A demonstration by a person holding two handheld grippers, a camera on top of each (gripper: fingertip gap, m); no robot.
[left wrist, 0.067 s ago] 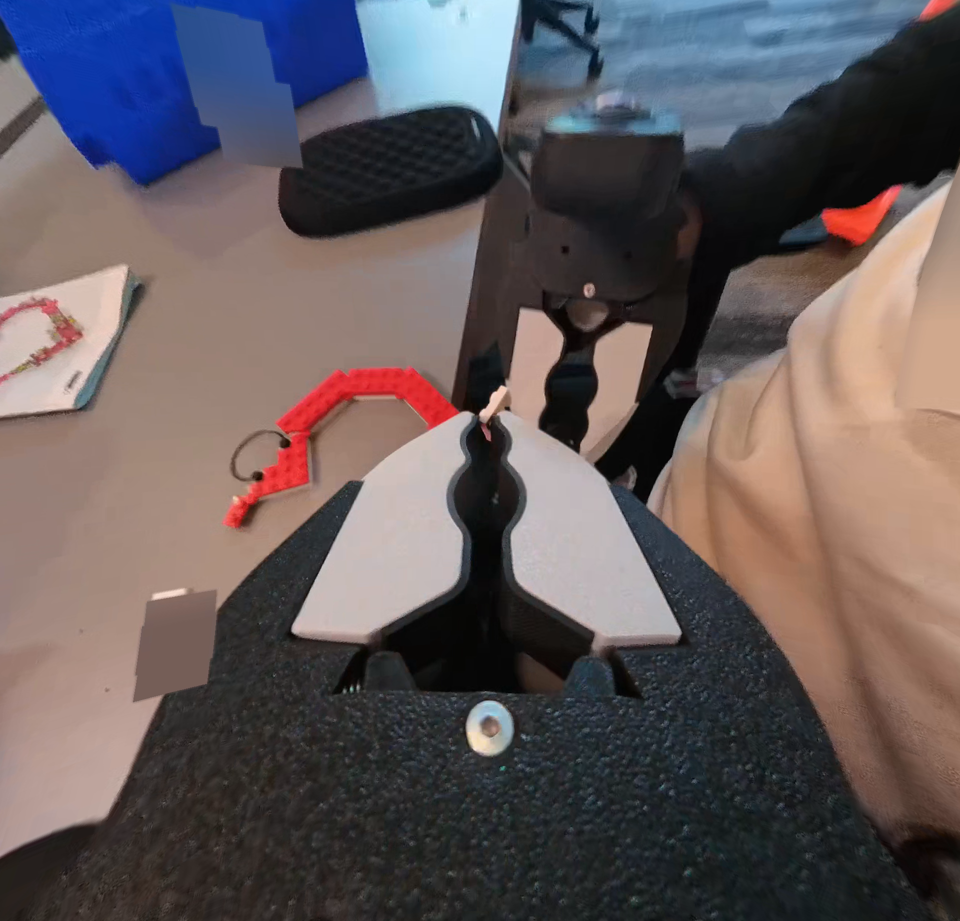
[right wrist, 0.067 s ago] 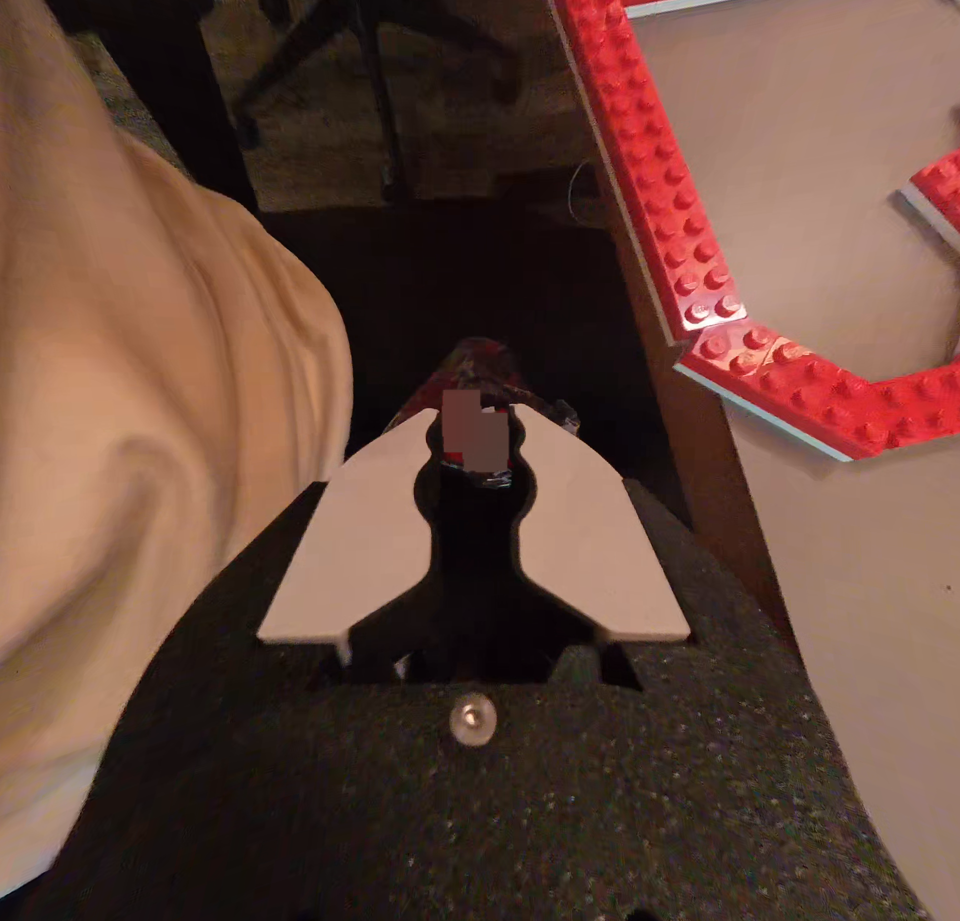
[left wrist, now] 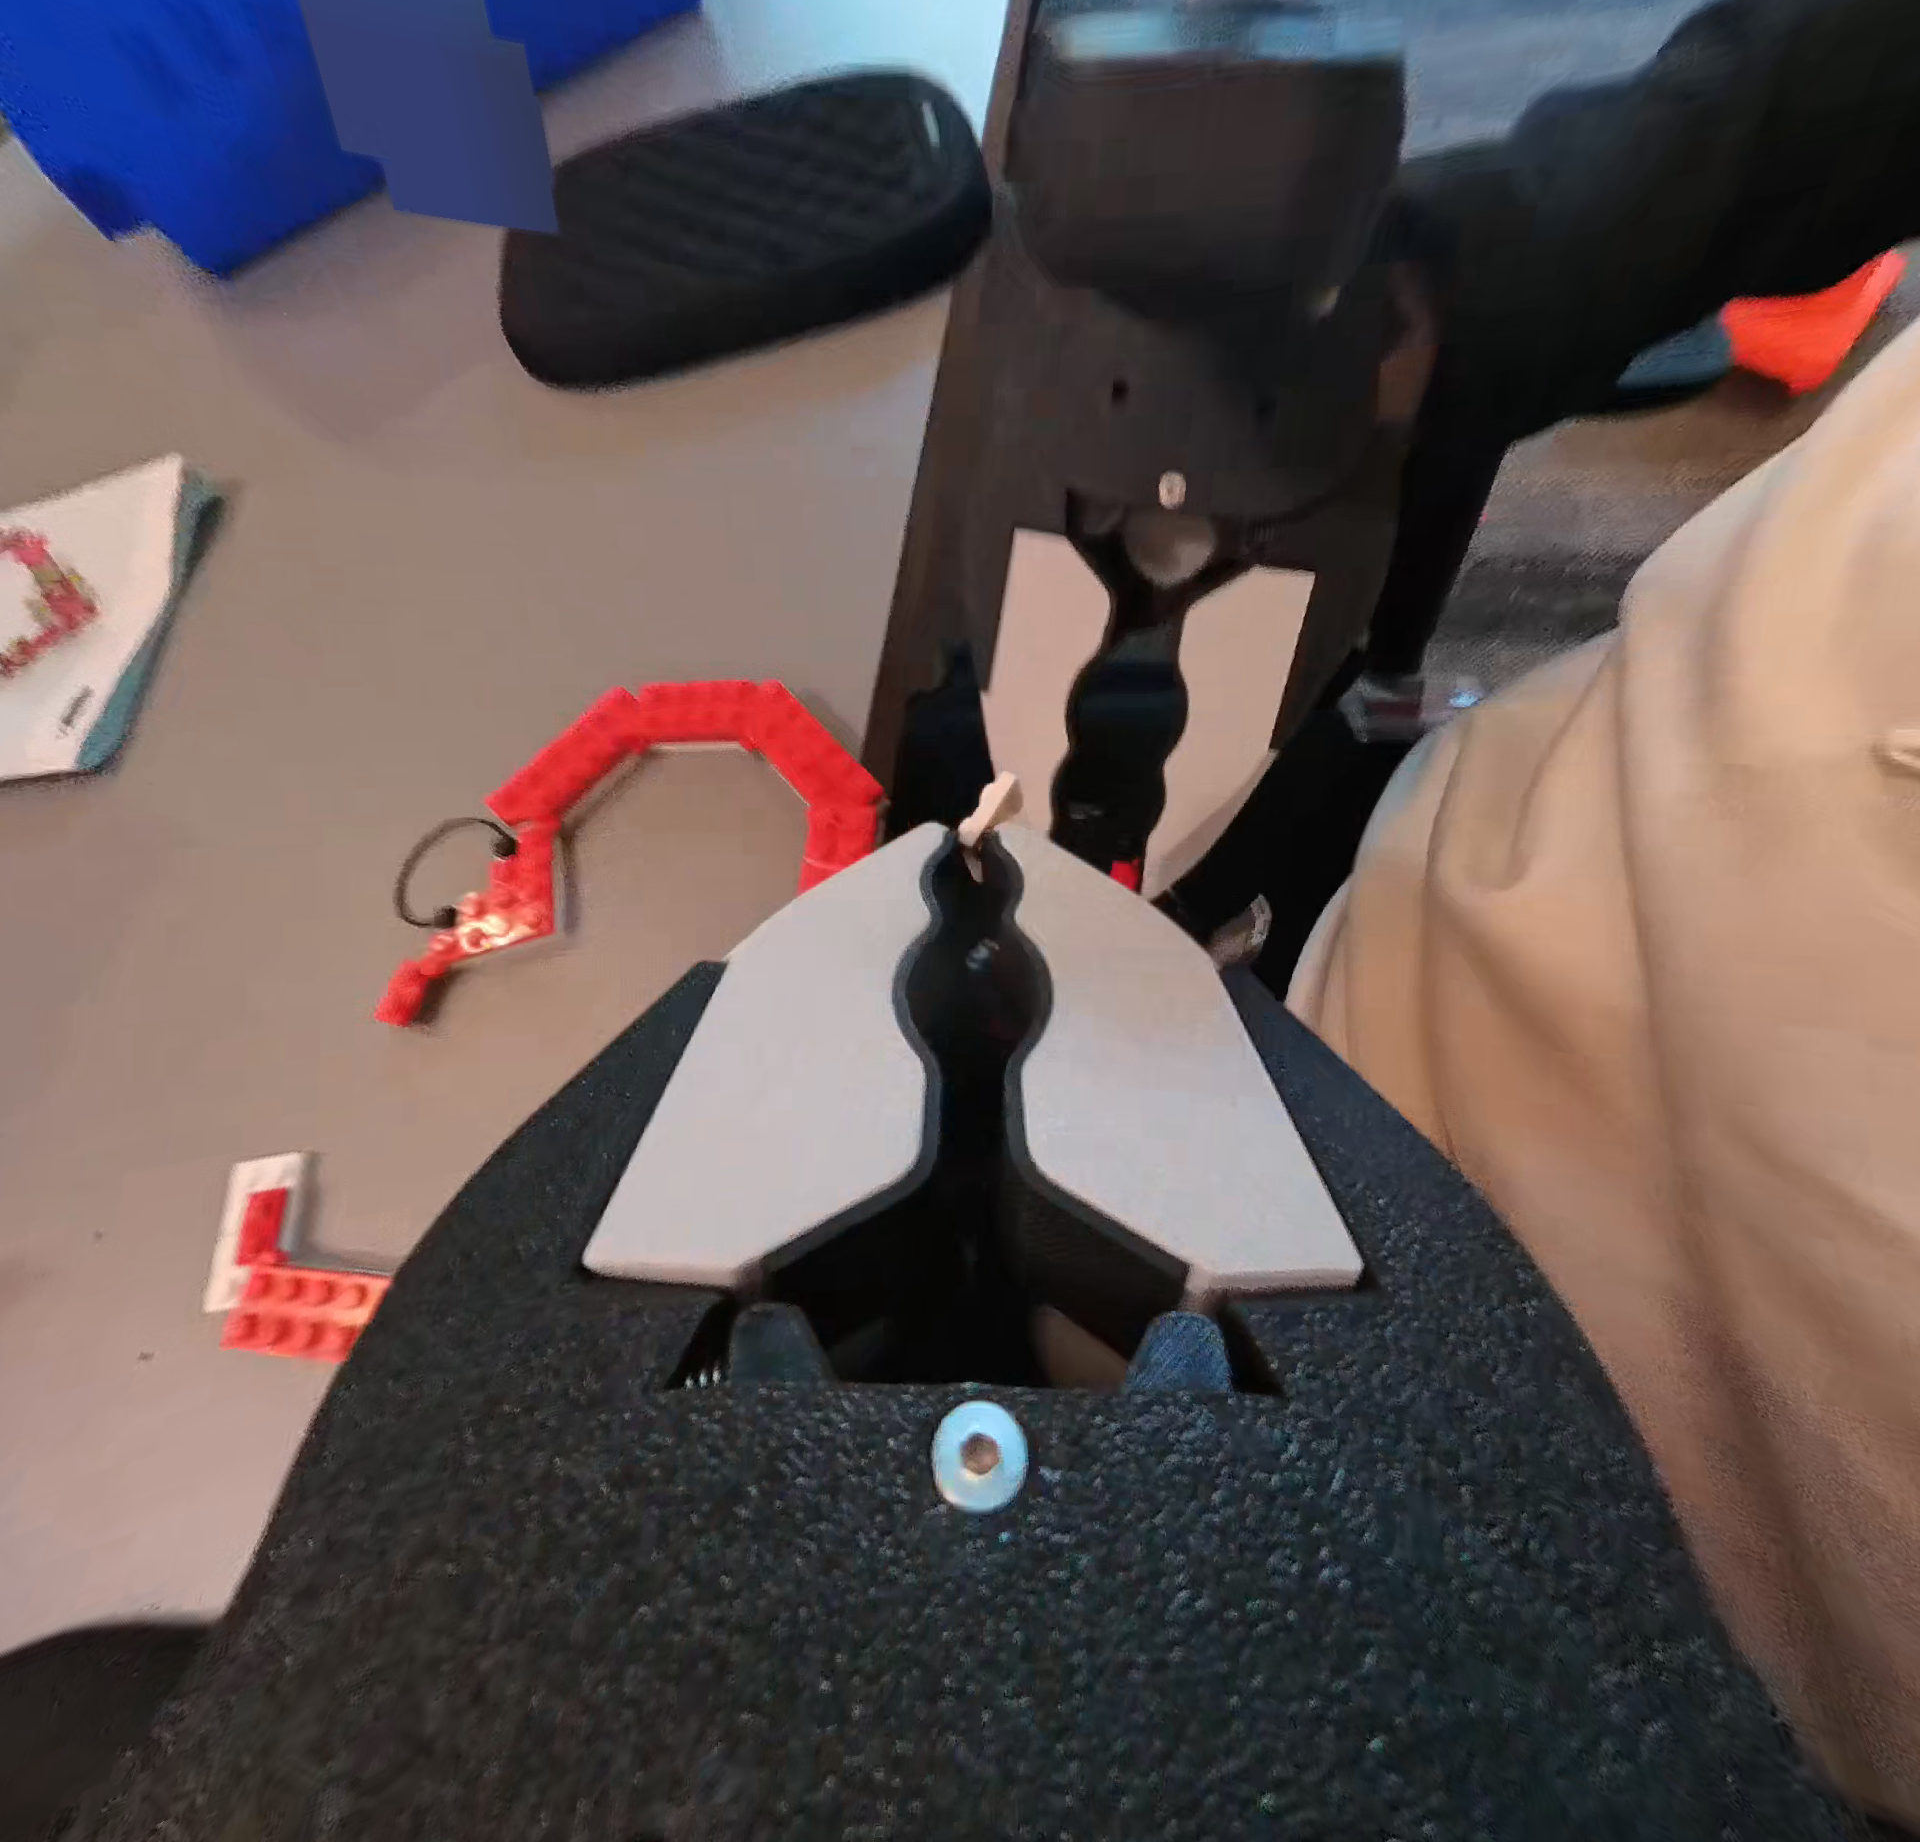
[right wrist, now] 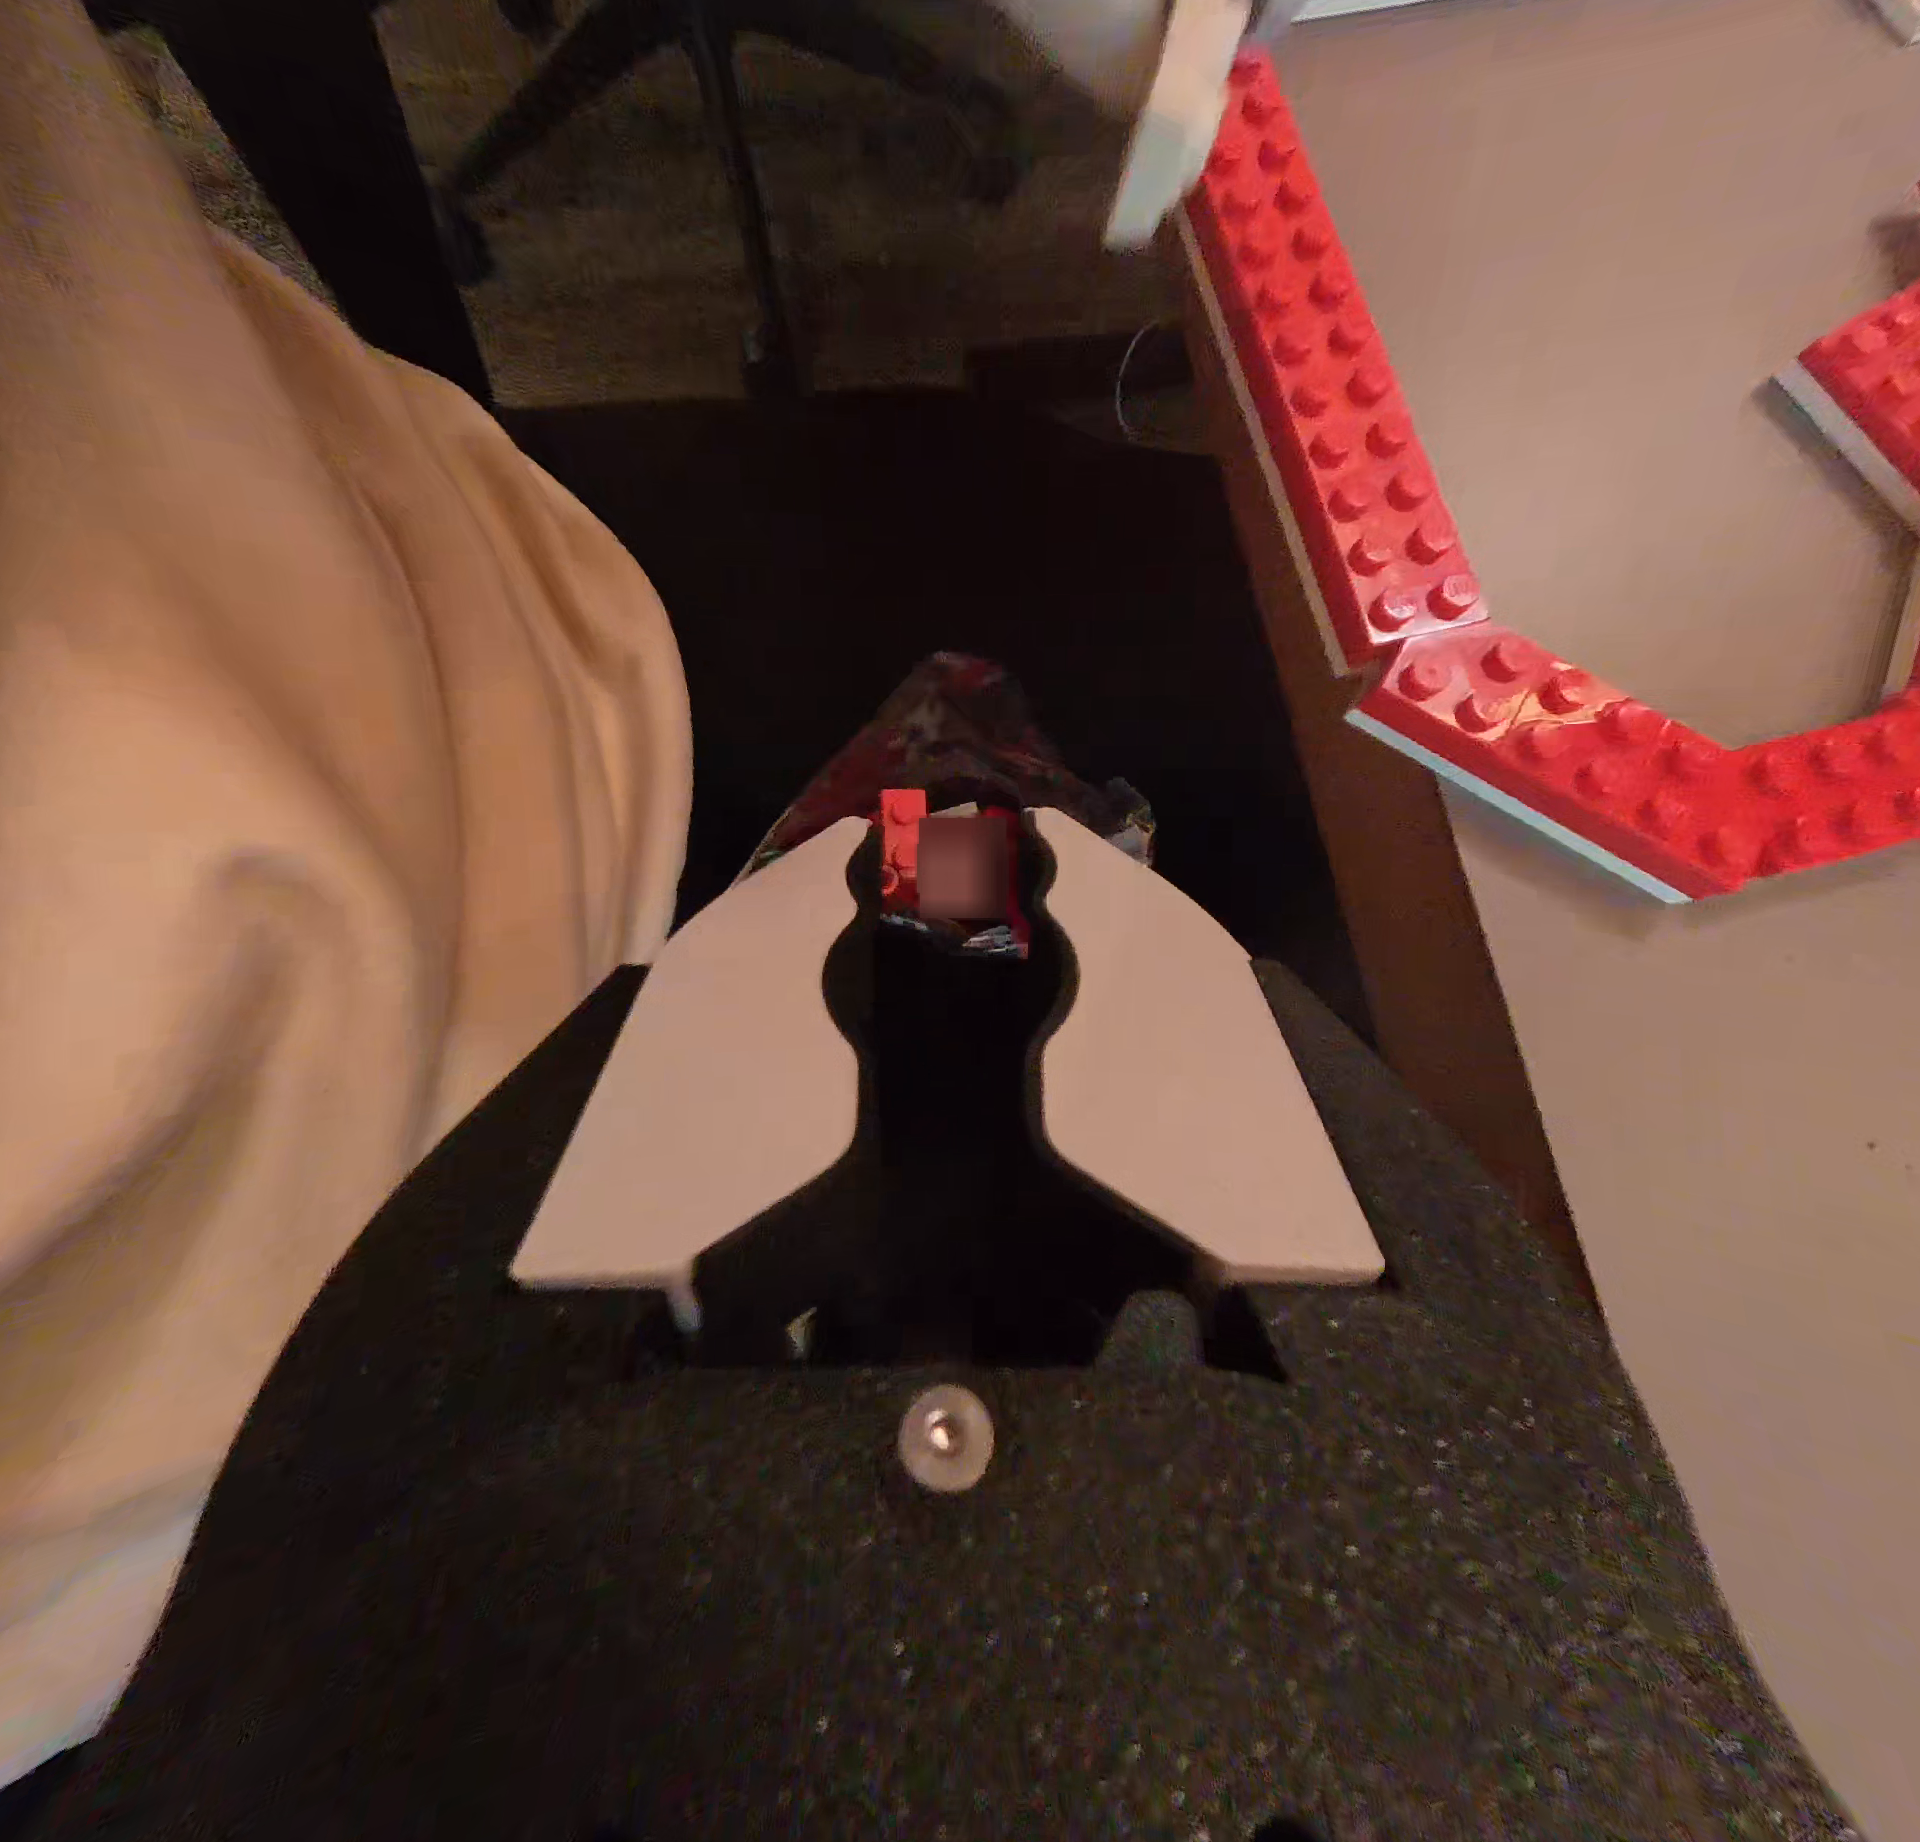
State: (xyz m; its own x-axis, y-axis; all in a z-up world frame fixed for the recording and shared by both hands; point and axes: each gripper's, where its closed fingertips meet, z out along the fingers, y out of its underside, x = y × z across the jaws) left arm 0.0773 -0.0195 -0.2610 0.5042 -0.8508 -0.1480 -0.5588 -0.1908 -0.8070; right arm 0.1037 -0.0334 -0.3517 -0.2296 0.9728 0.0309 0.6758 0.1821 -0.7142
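Observation:
My left gripper is shut on a small white piece that sticks out past its tips, just off the table's edge. My right gripper is shut on a crinkled dark bag with red bricks showing at its mouth. It hangs below the table edge next to a person's beige clothing. In the left wrist view the right gripper points down, right behind my left tips. A red brick arc lies on the grey table and also shows in the right wrist view.
A black elastic loop hangs on the arc's end. Small red bricks on a white plate, a booklet, a black quilted pad and a blue bin are on the table. A chair base stands on the floor.
My left gripper has moved nearer the right one. Its tip with the white piece now shows blurred at the top of the right wrist view.

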